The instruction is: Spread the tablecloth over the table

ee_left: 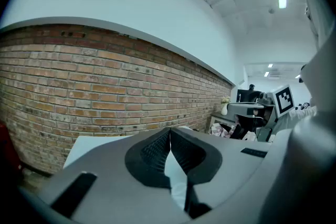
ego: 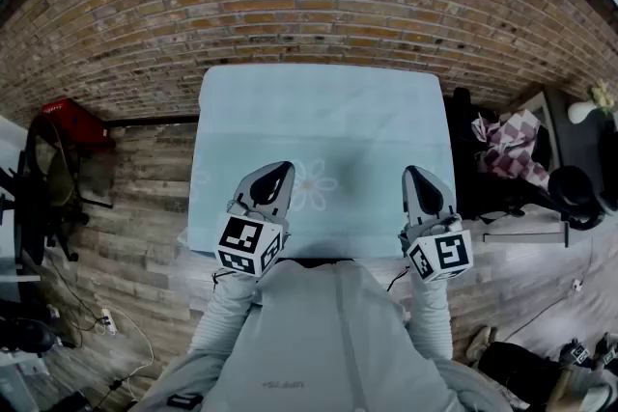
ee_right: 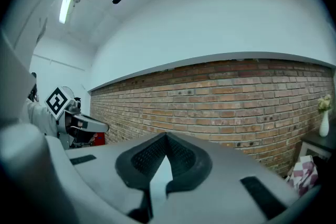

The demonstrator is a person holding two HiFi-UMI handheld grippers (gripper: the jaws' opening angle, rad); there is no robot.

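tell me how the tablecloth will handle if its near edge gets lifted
Likely floppy: the tablecloth creases into a fold between the left hand-held gripper's shut jaws. Probably light: narrow pinches by that and the right hand-held gripper seem to hold it. Expect sag between the two.

The tablecloth [ego: 323, 135] lies before the brick wall [ego: 290, 5], a vase [ee_right: 324, 125] to its right.

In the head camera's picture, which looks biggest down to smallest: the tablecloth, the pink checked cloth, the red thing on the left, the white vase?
1. tablecloth, by far the largest.
2. pink checked cloth and red thing: too alike to rank.
3. white vase, smallest.
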